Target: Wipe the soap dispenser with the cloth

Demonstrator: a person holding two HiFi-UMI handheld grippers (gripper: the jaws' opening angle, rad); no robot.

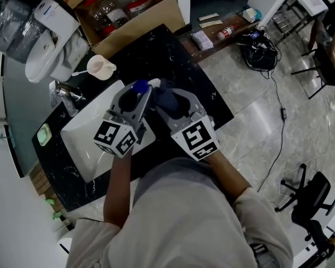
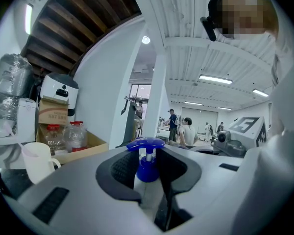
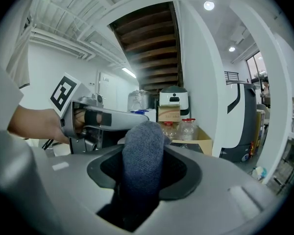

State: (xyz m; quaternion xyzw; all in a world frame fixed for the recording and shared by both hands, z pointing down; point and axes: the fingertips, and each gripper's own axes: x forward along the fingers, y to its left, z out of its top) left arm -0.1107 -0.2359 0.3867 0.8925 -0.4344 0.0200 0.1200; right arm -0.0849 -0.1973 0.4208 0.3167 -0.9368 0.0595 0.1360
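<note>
Over the white sink, my left gripper (image 1: 135, 97) is shut on the soap dispenser (image 1: 139, 87), a pale bottle with a blue pump top. In the left gripper view the blue pump (image 2: 146, 156) stands upright between the jaws, and the bottle's body is mostly hidden by them. My right gripper (image 1: 170, 102) is shut on a dark grey-blue cloth (image 1: 166, 98), which sits close against the dispenser's right side. The cloth (image 3: 143, 155) bulges out between the jaws in the right gripper view. Whether cloth and bottle touch is hidden.
A white sink (image 1: 84, 141) with a chrome faucet (image 1: 67, 95) is set in a black marble counter (image 1: 176, 57). A white cup (image 1: 101, 67), a cardboard box of jars (image 1: 156, 13) and a white appliance (image 1: 51, 35) stand behind it. Cables (image 1: 261, 49) lie on the floor.
</note>
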